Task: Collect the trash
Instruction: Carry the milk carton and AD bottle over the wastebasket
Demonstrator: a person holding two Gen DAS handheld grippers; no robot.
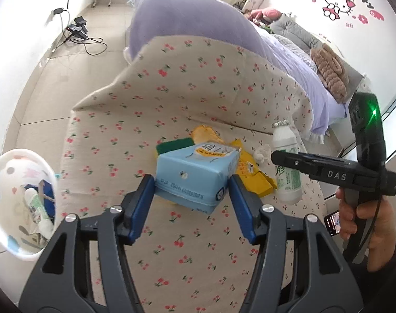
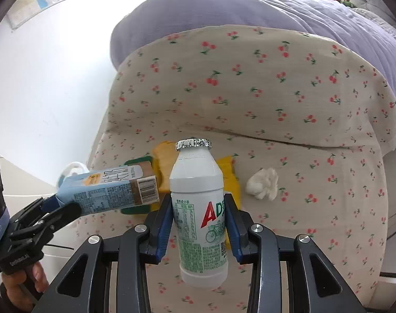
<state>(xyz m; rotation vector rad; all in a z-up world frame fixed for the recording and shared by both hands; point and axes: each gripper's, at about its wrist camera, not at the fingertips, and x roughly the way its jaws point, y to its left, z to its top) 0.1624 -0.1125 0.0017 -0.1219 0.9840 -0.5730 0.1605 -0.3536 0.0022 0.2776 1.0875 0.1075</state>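
Note:
My left gripper (image 1: 191, 185) is shut on a light blue drink carton (image 1: 195, 174), held above the cherry-print sofa seat (image 1: 145, 234); the carton also shows in the right wrist view (image 2: 111, 190). My right gripper (image 2: 198, 214) is shut on a white AD milk bottle (image 2: 200, 214) with a foil cap, held upright above the seat; the bottle shows in the left wrist view (image 1: 286, 167). On the seat lie a yellow wrapper (image 1: 252, 174), a green and yellow sponge (image 1: 171, 146) and a crumpled white tissue (image 2: 263, 184).
A white patterned bin (image 1: 20, 203) with trash inside stands on the floor left of the sofa. A bed with a purple blanket (image 1: 198, 23) lies behind the sofa back. Cables and chargers (image 1: 77, 31) lie on the floor far left.

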